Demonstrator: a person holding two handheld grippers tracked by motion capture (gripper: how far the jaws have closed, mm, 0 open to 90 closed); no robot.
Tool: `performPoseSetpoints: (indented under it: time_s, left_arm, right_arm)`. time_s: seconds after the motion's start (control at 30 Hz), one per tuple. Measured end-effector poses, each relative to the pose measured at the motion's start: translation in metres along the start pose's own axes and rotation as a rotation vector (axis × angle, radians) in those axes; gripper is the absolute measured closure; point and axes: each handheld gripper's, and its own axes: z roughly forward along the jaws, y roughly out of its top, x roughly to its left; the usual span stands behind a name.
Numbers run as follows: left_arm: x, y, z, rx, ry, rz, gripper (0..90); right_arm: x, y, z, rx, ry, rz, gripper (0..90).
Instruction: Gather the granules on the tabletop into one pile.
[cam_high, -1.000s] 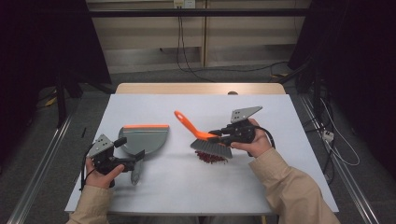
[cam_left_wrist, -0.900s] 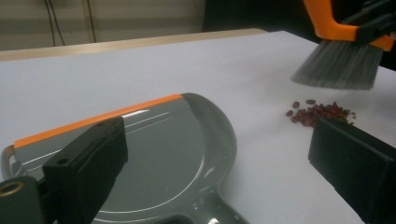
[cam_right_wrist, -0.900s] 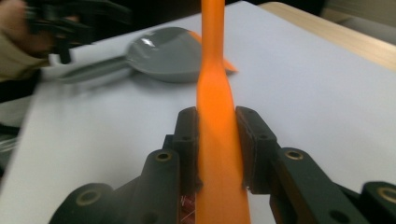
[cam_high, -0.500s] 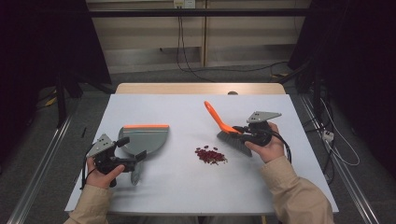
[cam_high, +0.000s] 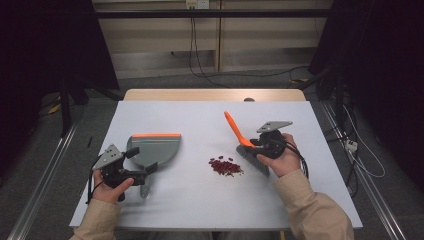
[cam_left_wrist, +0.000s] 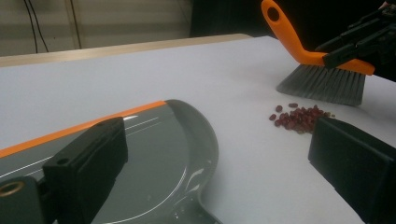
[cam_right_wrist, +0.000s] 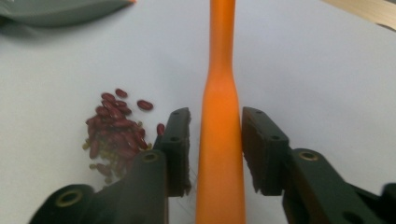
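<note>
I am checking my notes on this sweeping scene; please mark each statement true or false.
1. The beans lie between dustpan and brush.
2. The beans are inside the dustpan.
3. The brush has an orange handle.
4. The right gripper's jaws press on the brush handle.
1. True: the beans lie between the dustpan and the brush.
2. False: they lie on the table, apart from the dustpan.
3. True.
4. False: the right gripper has just been opening its jaws; the handle stands between them with a gap on each side.
</note>
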Motion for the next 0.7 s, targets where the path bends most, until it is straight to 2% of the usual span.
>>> performPoseSetpoints:
  time_s: [0.03,0.07,0.1,0.23,0.33,0.43,0.53,0.7]
  left_arm:
    - [0.000,0.000,0.000,0.000,0.001,0.002,4.6]
    - [-0.001,0.000,-0.001,-0.001,0.001,0.003,4.6]
    - [-0.001,0.000,-0.001,0.000,0.002,0.002,4.6]
    - [-0.003,0.001,-0.001,-0.002,0.002,0.004,4.6]
    - [-0.004,0.000,0.000,0.002,0.002,0.009,4.6]
    - [-0.004,0.000,0.001,0.005,0.000,0.010,4.6]
    - [-0.005,0.001,0.001,0.005,0.000,0.009,4.6]
    - [-0.005,0.001,0.002,0.006,-0.003,0.009,4.6]
  right_arm:
    - [0.001,0.000,0.001,0.019,-0.014,-0.005,65.2]
    - [0.002,0.000,0.001,0.026,-0.023,-0.013,70.8]
    - [0.003,-0.001,0.002,0.045,-0.038,-0.008,70.6]
    - [0.009,-0.003,0.001,0.046,-0.075,0.017,71.5]
    - [0.014,-0.008,0.003,-0.014,-0.085,0.113,71.7]
    - [0.020,-0.010,0.006,-0.053,-0.120,0.139,71.7]
    - [0.026,-0.009,0.009,-0.069,-0.145,0.174,71.7]
    - [0.039,-0.006,0.017,-0.104,-0.181,0.197,71.7]
